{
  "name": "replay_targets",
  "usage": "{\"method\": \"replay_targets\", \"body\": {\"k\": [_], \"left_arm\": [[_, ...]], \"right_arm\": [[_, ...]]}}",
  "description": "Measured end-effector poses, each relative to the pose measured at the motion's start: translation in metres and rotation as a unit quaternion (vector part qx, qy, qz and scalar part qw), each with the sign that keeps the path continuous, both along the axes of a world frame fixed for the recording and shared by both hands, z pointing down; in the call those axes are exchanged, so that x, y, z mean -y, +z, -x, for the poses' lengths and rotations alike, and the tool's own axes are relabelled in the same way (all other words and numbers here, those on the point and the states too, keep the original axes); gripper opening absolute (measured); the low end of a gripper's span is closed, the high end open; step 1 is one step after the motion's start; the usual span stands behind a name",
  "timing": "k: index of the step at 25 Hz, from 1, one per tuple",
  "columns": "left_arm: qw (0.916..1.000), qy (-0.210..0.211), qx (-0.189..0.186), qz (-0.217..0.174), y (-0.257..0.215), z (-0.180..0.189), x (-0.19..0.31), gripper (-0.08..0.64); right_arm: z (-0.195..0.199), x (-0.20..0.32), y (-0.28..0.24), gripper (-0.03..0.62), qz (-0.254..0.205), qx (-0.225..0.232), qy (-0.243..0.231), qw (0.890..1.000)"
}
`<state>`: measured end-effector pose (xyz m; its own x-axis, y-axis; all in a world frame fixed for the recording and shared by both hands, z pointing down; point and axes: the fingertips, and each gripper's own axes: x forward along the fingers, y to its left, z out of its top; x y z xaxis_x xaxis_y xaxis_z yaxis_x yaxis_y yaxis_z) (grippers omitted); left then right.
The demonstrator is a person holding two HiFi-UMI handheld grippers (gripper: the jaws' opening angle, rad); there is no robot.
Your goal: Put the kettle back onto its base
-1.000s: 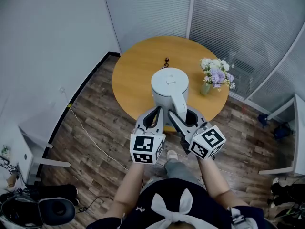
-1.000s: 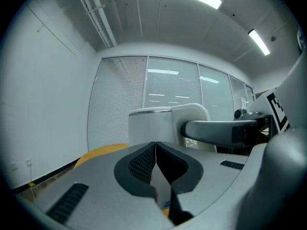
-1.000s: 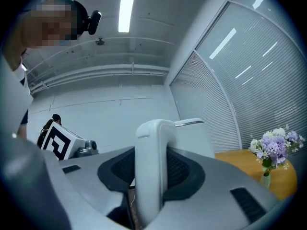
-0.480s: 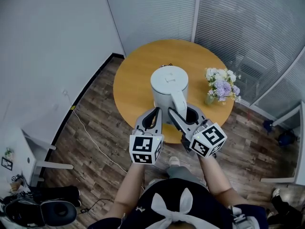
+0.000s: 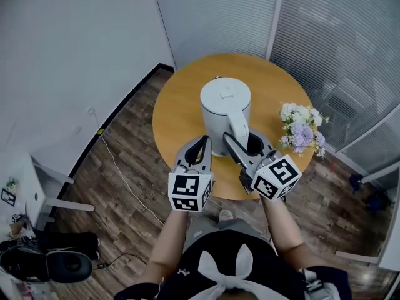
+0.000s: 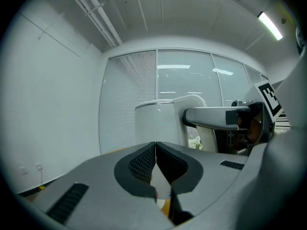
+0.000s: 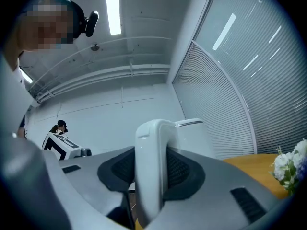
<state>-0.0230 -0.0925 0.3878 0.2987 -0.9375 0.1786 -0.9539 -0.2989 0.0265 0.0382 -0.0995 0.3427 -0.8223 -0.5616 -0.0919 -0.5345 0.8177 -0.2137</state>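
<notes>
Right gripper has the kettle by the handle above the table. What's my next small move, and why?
Probably ease the kettle a little forward over the table, upright, and find the base before lowering. The right gripper is shut on the handle, the left gripper is shut and empty, and no base shows in any view; the kettle may be hiding it.

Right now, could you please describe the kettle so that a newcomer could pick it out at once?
Find the round wooden table beside the blinds. Over its middle is the kettle, its handle clamped by the right hand-held gripper. Unlike the flowers at the table's right edge, it is a tall, plain white cylinder.
</notes>
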Motion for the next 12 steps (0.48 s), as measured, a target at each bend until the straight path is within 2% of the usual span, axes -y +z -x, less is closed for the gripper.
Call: {"method": "replay_targets", "body": {"k": [7, 12], "left_arm": [[0.9999, -0.014, -0.005, 0.0, -0.004, 0.021, 0.024, 0.026], [0.9999, 0.006, -0.001, 0.008, -0.003, 0.029, 0.05, 0.026]], "right_arm": [[0.016, 0.027, -0.012, 0.149, -0.008, 0.008, -0.005, 1.0], [0.028, 0.048, -0.015, 0.149, -0.007, 0.008, 0.006, 1.0]]}}
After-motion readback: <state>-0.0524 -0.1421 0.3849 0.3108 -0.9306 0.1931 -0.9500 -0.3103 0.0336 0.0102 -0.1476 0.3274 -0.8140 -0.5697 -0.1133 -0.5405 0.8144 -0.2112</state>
